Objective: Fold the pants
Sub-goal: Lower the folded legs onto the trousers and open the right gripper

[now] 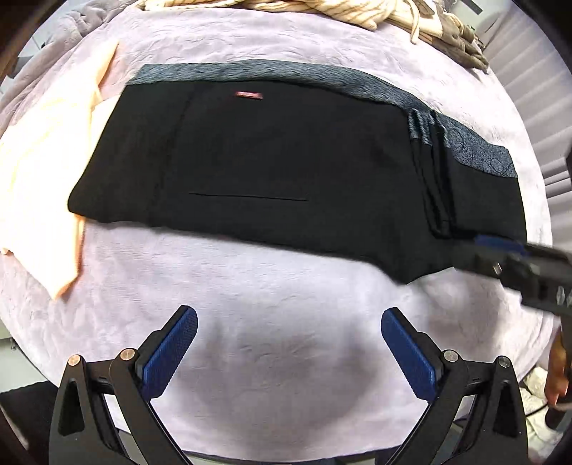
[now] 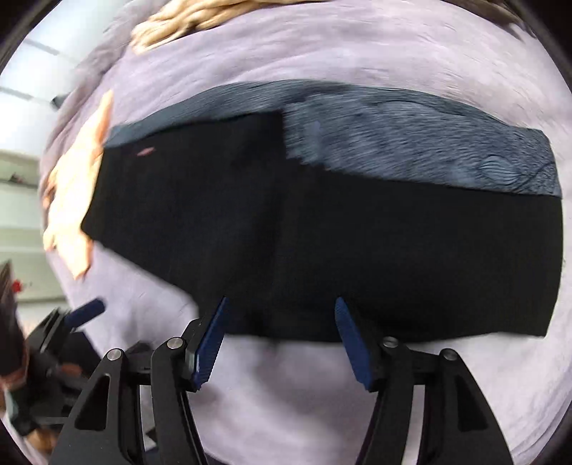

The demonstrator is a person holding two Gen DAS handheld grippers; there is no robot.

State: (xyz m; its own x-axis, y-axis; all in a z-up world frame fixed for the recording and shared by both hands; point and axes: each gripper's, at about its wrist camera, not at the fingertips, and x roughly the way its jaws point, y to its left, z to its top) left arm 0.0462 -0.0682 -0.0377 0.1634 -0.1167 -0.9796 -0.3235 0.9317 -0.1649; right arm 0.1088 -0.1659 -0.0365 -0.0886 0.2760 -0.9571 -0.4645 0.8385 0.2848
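Lilac blanket (image 1: 286,343) covers the whole work surface, w/ the black pants (image 1: 271,171) as landmark, lying across it as a long folded band. Left gripper (image 1: 289,332) is wide open, nothing btwn the pads, hanging over bare blanket on the near side of the pants, clear of the cloth. Right gripper (image 2: 279,329) has jaws apart too, roughly mid-width, empty; its tips sit right at the pants' near hem, over the right-hand part of the band. In the left view it reaches in from the right and its blue pad overlaps the pants' near-right corner; contact can't be told thru the blur. Pants' long axis runs left-right across both views, so both tools face its long near edge square-on. Right hand is the nearer one; left needs to close the gap forward first. A grey patterned garment (image 2: 422,150) peeks out from under the pants' far edge. Peach cloth (image 1: 39,179) lies at the pants' left end, partly under it. Beige clothes (image 1: 321,14) are heaped beyond the far side, well apart.
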